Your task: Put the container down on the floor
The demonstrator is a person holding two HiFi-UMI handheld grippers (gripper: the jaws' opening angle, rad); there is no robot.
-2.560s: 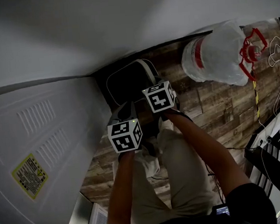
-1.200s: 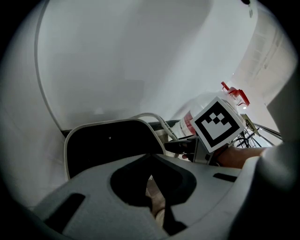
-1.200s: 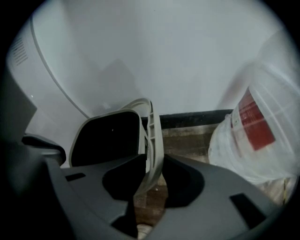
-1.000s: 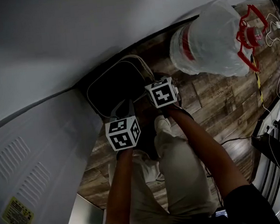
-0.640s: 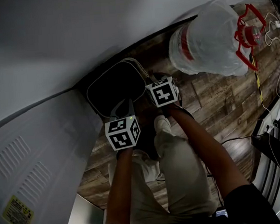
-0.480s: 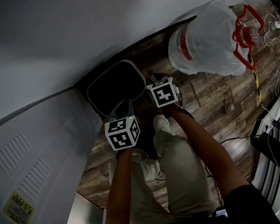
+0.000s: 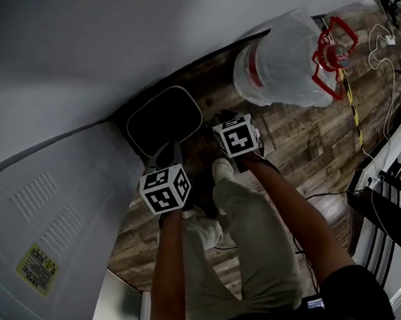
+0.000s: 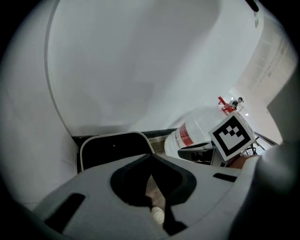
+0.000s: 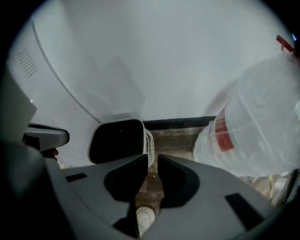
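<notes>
The container (image 7: 164,119) is a black bin with a white rim, standing on the wood floor against the wall's dark baseboard. It also appears in the left gripper view (image 8: 112,149) and the right gripper view (image 9: 117,140). My left gripper (image 7: 167,151) hovers just short of it, jaws shut with their tips touching (image 8: 150,157) and nothing between them. My right gripper (image 7: 219,120) is to the bin's right, clear of the rim. Its jaws (image 9: 152,161) stand a narrow gap apart and hold nothing.
A large clear water jug (image 7: 283,63) with a red band and red handle lies on the floor to the right. A white appliance (image 7: 40,230) with vents and a yellow label fills the left. Cables and a black rack (image 7: 390,203) line the right edge. The person's legs and shoe (image 7: 222,168) are below the grippers.
The bin, earlier tilted with its rim at my right gripper, now rests on the floor by the wall. Both grippers have drawn back from it a little.
</notes>
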